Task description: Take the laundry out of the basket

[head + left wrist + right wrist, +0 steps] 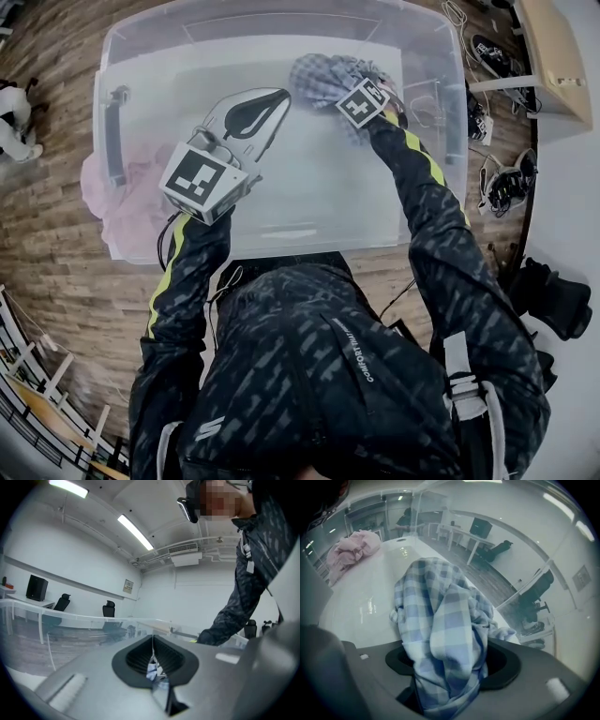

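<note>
Checked cloth bunches clamped in the right claw; left claw's jaws meet.

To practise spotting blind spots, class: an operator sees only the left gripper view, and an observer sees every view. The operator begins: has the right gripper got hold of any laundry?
Observer: Yes. The right gripper has a blue-and-white checked cloth pinched between its jaws.
Operator: Where is that, relative to the bin?
Observer: Inside the clear plastic bin, toward its far side, right of the middle in the head view.
Operator: Any other laundry?
Observer: A pink cloth is bunched at the bin's left end. I cannot tell whether it is inside or outside.
</note>
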`<state>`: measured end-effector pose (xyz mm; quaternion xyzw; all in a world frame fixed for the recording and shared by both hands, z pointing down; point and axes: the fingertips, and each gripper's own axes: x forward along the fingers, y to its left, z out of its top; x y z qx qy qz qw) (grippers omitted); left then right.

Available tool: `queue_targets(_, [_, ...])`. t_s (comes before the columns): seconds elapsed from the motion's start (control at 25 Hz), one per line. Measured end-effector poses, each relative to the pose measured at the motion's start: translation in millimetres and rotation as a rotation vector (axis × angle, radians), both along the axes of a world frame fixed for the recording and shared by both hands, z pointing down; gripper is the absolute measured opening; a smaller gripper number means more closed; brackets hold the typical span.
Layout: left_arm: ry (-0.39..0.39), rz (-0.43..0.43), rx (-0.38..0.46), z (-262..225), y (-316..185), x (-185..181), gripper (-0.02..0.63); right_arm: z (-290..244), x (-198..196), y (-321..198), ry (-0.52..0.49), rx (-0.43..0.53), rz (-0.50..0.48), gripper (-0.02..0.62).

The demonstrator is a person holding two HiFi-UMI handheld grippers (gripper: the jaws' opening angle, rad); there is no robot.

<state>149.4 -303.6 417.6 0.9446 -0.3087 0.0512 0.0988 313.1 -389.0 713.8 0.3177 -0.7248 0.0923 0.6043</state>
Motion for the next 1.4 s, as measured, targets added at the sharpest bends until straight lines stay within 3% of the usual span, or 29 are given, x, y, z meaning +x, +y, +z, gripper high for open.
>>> queue_targets(0.16, [0.008,-0.007,0.027,-2.0,-4.0,2.3,0.006,-2.9,7.3,-9.0,0.065,0.073,0.005,0.270])
queue_targets(0.36, [0.011,-0.021,0.029,0.1,-5.5,-6.9,0.006,-8.0,9.0,-11.0,0.072,0.092,0.040,0.214])
queue_targets(0.6, [0.015,-0.018,0.030,1.8,-4.4,-11.9,0.006,-35.5,0.4,-13.7,-0.013,0.099,0.088,0.206])
queue_targets(1.0, [0.007,-0.011,0.047,-0.5,-1.5,-8.6,0.006,-113.0,-8.2,-21.2,-0.115,0.234,0.087,0.206])
queue_targets(1.2, [0.005,-0.011,0.046,0.0,0.1,-8.7,0.006,-155.6,-21.1,-14.8,-0.212,0.301,0.093,0.206])
queue_targets(1.4, [-0.009,-0.016,0.058,-2.5,1.8,-10.3,0.006,-205.7,-33.4,-1.3,-0.374,0.360,0.152,0.206])
